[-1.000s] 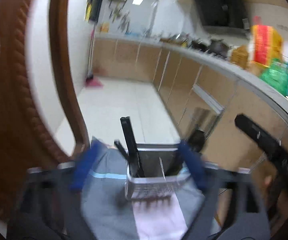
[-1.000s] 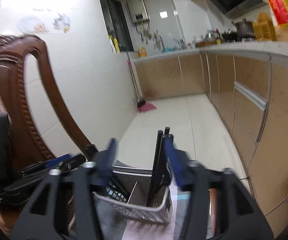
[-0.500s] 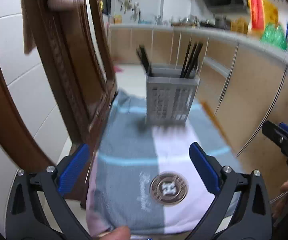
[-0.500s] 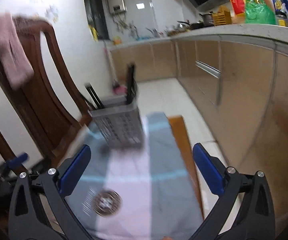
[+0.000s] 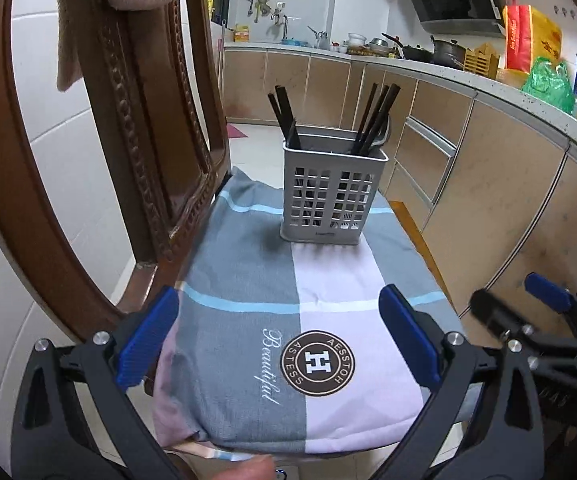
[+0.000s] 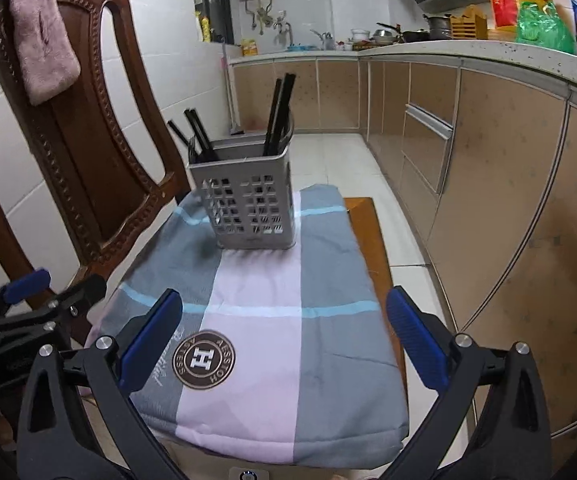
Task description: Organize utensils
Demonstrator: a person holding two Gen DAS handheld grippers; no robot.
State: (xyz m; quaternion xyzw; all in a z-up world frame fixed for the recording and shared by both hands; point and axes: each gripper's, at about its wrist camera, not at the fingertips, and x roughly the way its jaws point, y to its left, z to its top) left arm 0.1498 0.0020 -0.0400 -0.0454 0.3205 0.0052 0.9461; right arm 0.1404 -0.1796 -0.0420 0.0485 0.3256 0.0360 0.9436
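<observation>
Tongs agape, grey perforated caddy, black chopsticks

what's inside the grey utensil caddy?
Dark chopsticks stand in the grey utensil caddy, one bunch leaning left, another leaning right. Light-coloured utensil parts show faintly through the holes. Which compartment each bunch sits in, and the caddy floor, are hidden by its walls.

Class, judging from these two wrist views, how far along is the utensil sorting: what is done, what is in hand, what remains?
Done: black chopsticks stand in two groups in the grey caddy on the checked cushion. In hand: nothing; the left gripper and right gripper are open and empty. Left: no loose utensils show, so apparently nothing remains.
</observation>
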